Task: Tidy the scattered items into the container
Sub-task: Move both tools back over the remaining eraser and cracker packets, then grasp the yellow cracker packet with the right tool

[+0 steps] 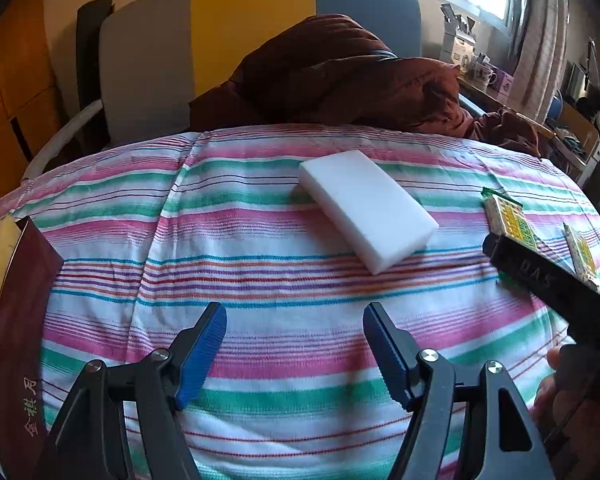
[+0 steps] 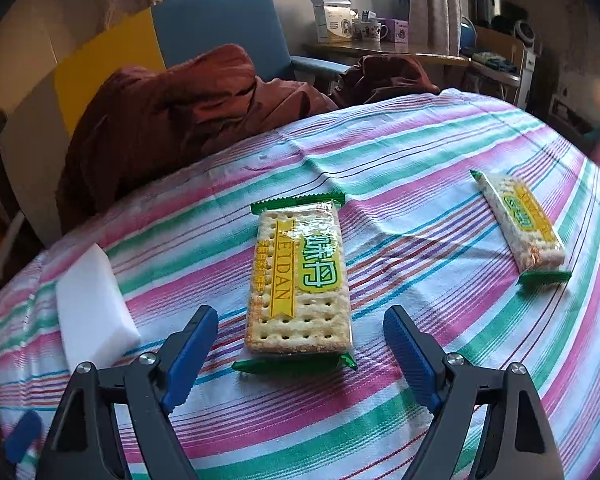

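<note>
A white sponge block [image 1: 367,210] lies on the striped cloth ahead of my left gripper [image 1: 295,316], which stands open and empty short of it. A dark red container [image 1: 20,300] sits at the left edge in the left wrist view. My right gripper [image 2: 300,320] is open, its blue pads either side of the near end of a cracker packet [image 2: 300,280] with green ends. A second cracker packet [image 2: 522,226] lies farther right. The sponge block [image 2: 94,312] shows at the left in the right wrist view. Both packets [image 1: 508,216] appear at the right of the left wrist view, partly behind the right gripper's black body [image 1: 548,280].
A striped cloth [image 1: 260,272] covers the rounded surface. A brown blanket [image 1: 340,80] is heaped behind it against a grey, yellow and blue chair back [image 1: 220,40]. A cluttered side table [image 2: 360,32] stands by the window. A person's hand [image 1: 552,384] shows at the right.
</note>
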Demonstrator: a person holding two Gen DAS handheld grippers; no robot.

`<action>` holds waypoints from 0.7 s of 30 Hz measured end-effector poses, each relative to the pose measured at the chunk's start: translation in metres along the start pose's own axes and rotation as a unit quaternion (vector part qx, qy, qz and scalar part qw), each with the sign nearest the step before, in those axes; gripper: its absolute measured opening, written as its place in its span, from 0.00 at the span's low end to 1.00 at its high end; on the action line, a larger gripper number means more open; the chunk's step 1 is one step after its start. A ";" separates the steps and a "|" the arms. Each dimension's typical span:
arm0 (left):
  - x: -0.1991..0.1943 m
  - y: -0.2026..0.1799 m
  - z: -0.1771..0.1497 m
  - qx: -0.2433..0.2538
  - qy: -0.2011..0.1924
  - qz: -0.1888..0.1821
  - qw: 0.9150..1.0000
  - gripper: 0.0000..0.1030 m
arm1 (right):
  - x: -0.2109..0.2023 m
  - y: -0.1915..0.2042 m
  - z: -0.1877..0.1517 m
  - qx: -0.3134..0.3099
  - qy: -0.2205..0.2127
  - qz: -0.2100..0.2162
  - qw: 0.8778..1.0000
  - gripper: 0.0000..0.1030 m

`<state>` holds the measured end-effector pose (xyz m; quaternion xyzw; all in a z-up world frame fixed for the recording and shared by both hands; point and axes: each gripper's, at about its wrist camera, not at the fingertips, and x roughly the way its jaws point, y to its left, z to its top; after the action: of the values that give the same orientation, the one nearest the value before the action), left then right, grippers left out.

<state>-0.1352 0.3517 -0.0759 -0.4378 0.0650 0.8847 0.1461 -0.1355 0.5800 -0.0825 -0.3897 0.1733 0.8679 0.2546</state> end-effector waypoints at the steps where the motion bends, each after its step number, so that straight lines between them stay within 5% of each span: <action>1: 0.001 -0.001 0.001 0.002 0.001 0.001 1.000 0.70 | 0.000 0.000 0.000 -0.002 -0.001 -0.003 1.000 0.81; 10: 0.004 -0.010 0.001 0.019 0.002 0.016 1.000 0.70 | -0.004 0.000 -0.001 -0.003 -0.018 0.016 1.000 0.49; 17: -0.004 -0.007 0.020 0.002 -0.022 0.013 1.000 0.70 | -0.008 -0.011 -0.004 0.018 -0.022 0.064 0.998 0.46; 21: -0.004 -0.007 0.041 -0.041 -0.033 -0.022 0.998 0.71 | -0.008 -0.018 -0.005 0.033 -0.022 0.081 0.996 0.46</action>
<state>-0.1621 0.3672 -0.0475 -0.4155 0.0143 0.8971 0.1497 -0.1173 0.5898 -0.0813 -0.3472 0.2268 0.8877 0.2000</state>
